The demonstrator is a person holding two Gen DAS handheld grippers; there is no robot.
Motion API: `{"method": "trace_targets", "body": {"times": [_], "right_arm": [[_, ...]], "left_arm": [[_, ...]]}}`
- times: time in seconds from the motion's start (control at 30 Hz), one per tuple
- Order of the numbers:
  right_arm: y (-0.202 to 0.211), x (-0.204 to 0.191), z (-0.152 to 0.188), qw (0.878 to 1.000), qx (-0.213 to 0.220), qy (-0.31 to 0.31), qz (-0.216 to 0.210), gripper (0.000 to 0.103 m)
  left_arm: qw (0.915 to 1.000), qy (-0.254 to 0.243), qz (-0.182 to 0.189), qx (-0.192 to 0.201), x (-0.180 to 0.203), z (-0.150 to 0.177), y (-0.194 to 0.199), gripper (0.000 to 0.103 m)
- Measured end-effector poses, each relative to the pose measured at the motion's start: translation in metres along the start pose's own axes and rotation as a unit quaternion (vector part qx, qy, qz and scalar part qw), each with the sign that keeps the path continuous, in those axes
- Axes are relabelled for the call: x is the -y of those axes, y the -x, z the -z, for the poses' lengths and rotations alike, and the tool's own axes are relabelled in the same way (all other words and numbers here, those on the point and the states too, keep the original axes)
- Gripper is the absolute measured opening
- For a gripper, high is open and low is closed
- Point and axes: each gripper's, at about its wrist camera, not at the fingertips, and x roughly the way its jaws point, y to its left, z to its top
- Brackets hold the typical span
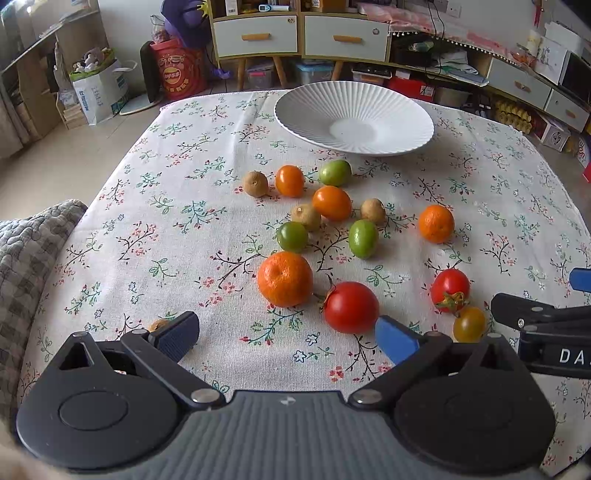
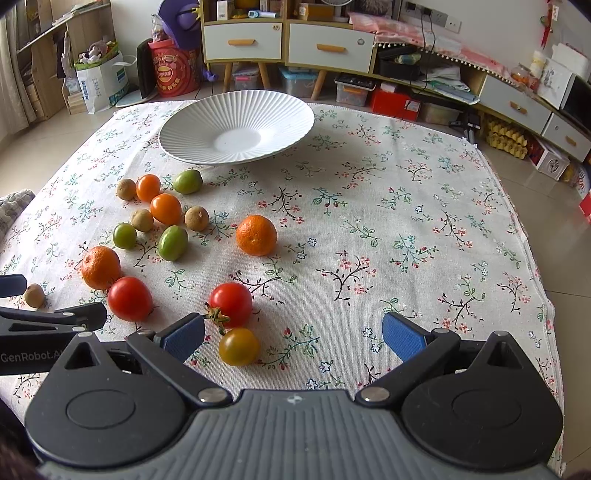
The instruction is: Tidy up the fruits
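Several small fruits lie loose on the floral tablecloth (image 1: 177, 236): a large mandarin (image 1: 284, 279), a red tomato (image 1: 351, 307), a second red tomato (image 1: 450, 289), a yellow tomato (image 1: 469, 324), green fruits (image 1: 363, 238), small oranges (image 1: 331, 202) and brown longans (image 1: 255, 183). An empty white ribbed plate (image 1: 354, 117) stands at the far side. My left gripper (image 1: 288, 338) is open and empty, just before the mandarin and tomato. My right gripper (image 2: 293, 336) is open and empty; the yellow tomato (image 2: 239, 346) and a red tomato (image 2: 230, 304) lie just inside its left finger.
A quilted cushion (image 1: 29, 258) lies off the table's left edge. Cabinets (image 1: 301, 35), boxes and bags stand on the floor beyond the table. The right half of the cloth (image 2: 424, 229) holds no fruit. A longan (image 2: 34, 295) lies by the left gripper's finger.
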Motion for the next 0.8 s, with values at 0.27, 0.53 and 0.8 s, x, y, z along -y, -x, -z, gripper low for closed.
{"method": "trace_targets", "body": {"times": [0.27,0.53,0.8], "right_arm": [[-0.002,-0.003,0.003,1.0,-0.001,0.005,0.0,0.103],[-0.006,0.001,0.007,1.0,-0.002,0.018,-0.001,0.102],[-0.01,0.011,0.02,0.999,0.006,0.026,-0.02,0.102]], "left_arm": [[1.0,0.0,0.002,-0.001,0.0,0.001,0.0,0.099],[0.9997,0.005,0.023,0.004,-0.005,0.006,-0.006,0.099],[0.9976,0.018,0.067,0.006,-0.013,0.013,-0.012,0.099]]}}
